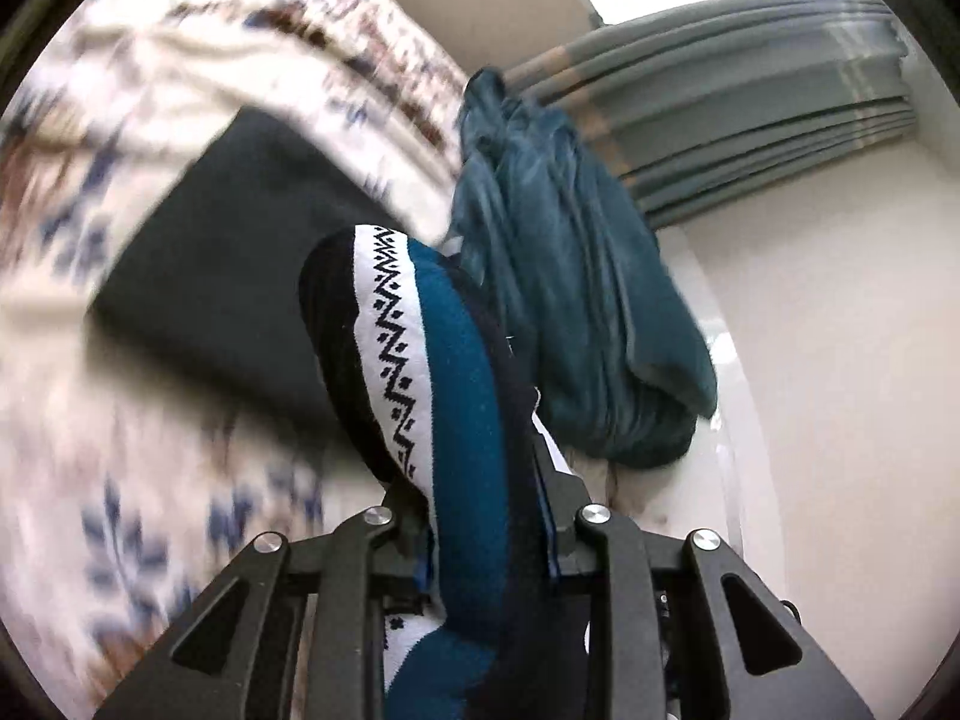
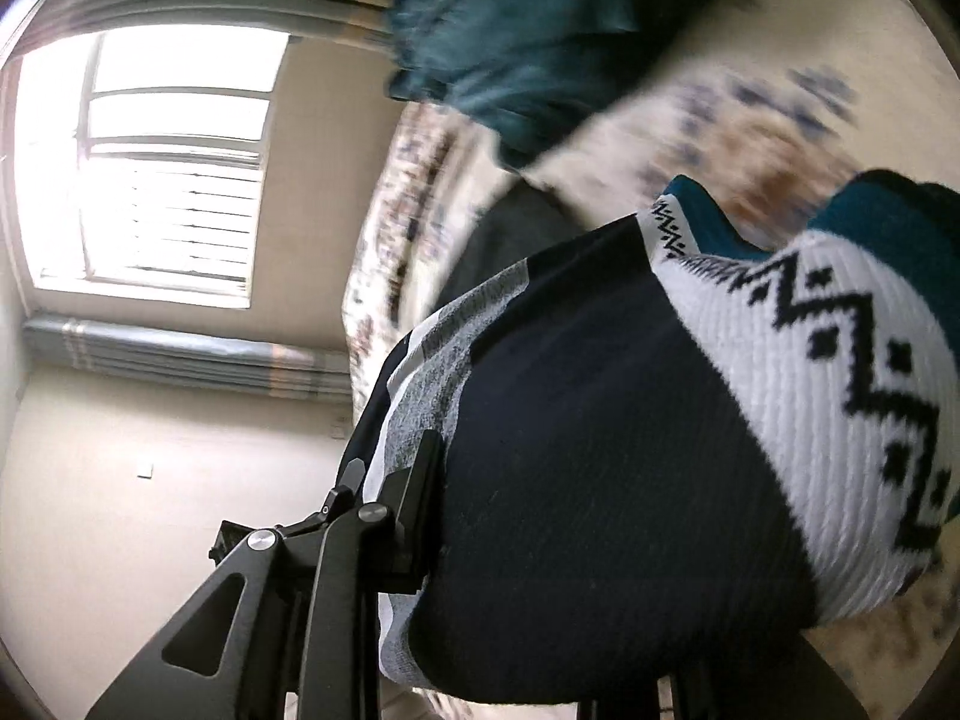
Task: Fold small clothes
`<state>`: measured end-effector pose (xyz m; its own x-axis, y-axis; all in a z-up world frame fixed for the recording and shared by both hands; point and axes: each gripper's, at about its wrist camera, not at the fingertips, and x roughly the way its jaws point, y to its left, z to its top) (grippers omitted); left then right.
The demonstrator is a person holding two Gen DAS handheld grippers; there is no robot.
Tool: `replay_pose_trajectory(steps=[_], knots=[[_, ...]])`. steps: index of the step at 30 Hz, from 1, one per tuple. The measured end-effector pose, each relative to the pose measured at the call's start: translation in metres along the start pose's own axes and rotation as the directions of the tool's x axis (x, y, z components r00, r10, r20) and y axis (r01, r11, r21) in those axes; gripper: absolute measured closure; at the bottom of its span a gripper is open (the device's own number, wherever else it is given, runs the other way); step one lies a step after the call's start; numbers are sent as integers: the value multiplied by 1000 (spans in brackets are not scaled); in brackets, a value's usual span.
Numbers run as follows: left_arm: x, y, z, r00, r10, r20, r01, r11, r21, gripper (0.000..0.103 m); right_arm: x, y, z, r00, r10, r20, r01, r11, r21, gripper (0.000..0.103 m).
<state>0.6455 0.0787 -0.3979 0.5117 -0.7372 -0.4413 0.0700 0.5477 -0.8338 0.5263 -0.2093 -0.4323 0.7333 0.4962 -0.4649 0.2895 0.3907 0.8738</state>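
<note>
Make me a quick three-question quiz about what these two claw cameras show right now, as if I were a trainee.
1. True or false: the left claw grips a patterned sock.
2. Which colour lies beside the sock's white zigzag band? A) red B) teal C) yellow
3. Fill in: behind the sock, on the floral bedspread, lies a crumpled ____ garment.

Key
1. True: the knit sits pinched between its fingers; the right claw holds a sock too.
2. B
3. Teal
</note>
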Motion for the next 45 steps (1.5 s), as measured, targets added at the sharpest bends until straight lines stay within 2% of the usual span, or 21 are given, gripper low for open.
replay_pose_trajectory(steps=[4,7,11,14,16,18,20,25,29,33,35,38,39,40,41,42,43,44,45], knots=[[19,8,83,999,-1,46,-1,999,52,80,61,39,39,998,58,25,-57,997,-58,77],[39,36,131,999,28,38,-31,996,78,80,123,55,65,997,73,33,-69,993,-94,77],[62,85,158,993,120,8,-120,989,90,80,199,44,81,998,66,9,-65,992,-105,77],[75,126,152,981,189,-39,-186,980,72,80,241,20,75,999,15,-43,-19,995,-100,77],[75,147,141,978,201,-55,-199,979,44,80,249,3,63,997,-11,-80,2,994,-112,77],[71,156,133,980,192,-57,-191,981,24,80,253,-17,54,991,-42,-130,32,996,-78,73],[68,158,127,981,186,-52,-185,982,20,80,247,-31,52,988,-54,-146,48,998,-47,64],[64,153,127,979,195,-60,-194,981,22,80,207,-54,57,990,-106,-95,107,994,4,64],[56,148,127,971,232,-64,-231,973,18,78,181,-56,60,970,-240,-47,238,970,-44,64],[48,141,124,959,277,-64,-275,961,42,77,162,-54,67,945,-328,10,328,944,-41,64],[42,134,121,946,320,-58,-317,947,62,77,159,-49,72,934,-356,5,356,934,-40,64],[35,119,116,921,387,-34,-381,917,116,77,158,-38,73,902,-430,26,431,899,-83,64],[32,113,113,909,415,-26,-408,903,132,77,154,-34,75,891,-452,37,453,888,-81,64],[29,104,107,887,462,-15,-454,877,160,77,151,-30,76,875,-482,49,484,870,-93,61],[27,99,104,872,489,-9,-480,859,177,77,148,-23,76,847,-527,66,531,838,-126,59],[25,92,97,851,524,0,-514,834,200,67,146,-14,76,822,-563,85,569,807,-160,58],[23,84,91,830,558,10,-546,808,222,41,144,-6,74,802,-589,101,597,777,-201,43],[20,74,81,792,610,25,-595,763,252,26,142,7,70,762,-634,135,644,719,-261,20],[18,70,76,778,628,35,-613,744,266,7,137,14,65,737,-656,161,670,678,-303,10]])
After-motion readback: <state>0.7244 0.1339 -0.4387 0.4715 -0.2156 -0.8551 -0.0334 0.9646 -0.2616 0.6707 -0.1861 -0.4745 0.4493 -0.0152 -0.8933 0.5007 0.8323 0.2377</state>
